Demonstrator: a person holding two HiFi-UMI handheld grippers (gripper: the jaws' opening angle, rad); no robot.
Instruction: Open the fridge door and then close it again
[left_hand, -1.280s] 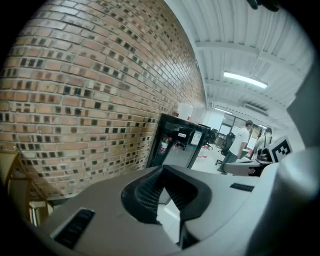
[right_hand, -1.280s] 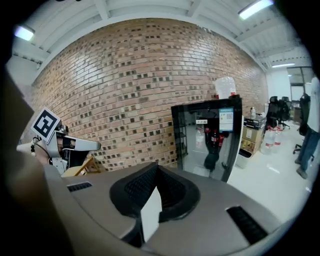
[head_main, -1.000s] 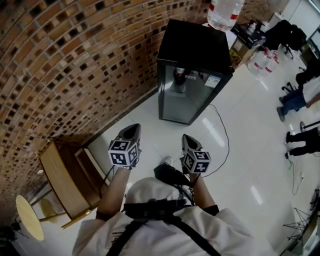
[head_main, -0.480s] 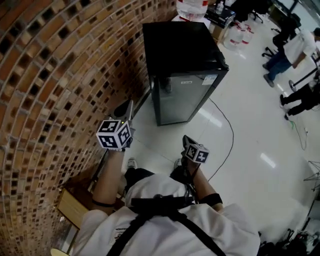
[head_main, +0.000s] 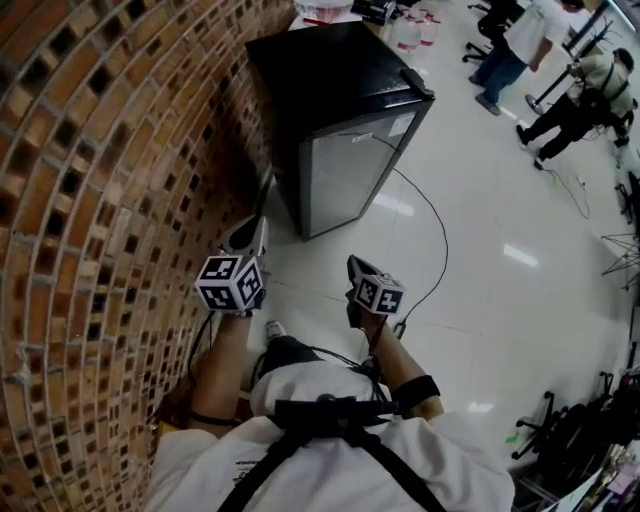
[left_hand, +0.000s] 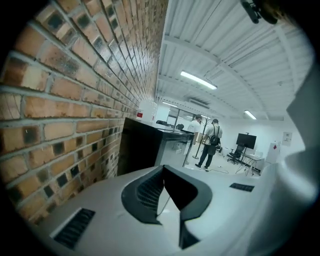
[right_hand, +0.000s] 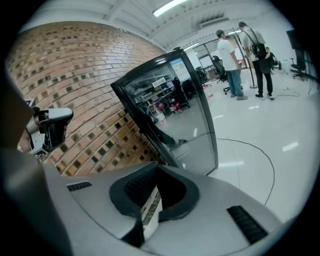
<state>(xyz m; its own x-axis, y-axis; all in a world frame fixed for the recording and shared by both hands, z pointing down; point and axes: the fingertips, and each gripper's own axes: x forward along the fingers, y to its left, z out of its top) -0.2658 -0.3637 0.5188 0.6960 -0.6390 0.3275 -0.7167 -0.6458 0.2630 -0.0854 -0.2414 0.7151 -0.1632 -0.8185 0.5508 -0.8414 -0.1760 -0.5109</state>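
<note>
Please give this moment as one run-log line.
black glass-door fridge: closed | left hand-held gripper: shut, off fridge | right hand-held gripper: shut, off fridge

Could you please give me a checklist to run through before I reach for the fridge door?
1. Fridge door closed to start from: ok, it sits flush on the fridge.
2. Grippers within reach of the door: not ok, the left gripper and the right gripper both hang short of it.
3. Jaws ready to take hold: not ok, both pairs are shut and empty.
4. Handle or door edge found: cannot tell, no handle shows.
5. Walking path free: not ok, a cable loops across it from the fridge.
6. Bystanders out of the door's swing: ok, the people stand far behind.
</note>
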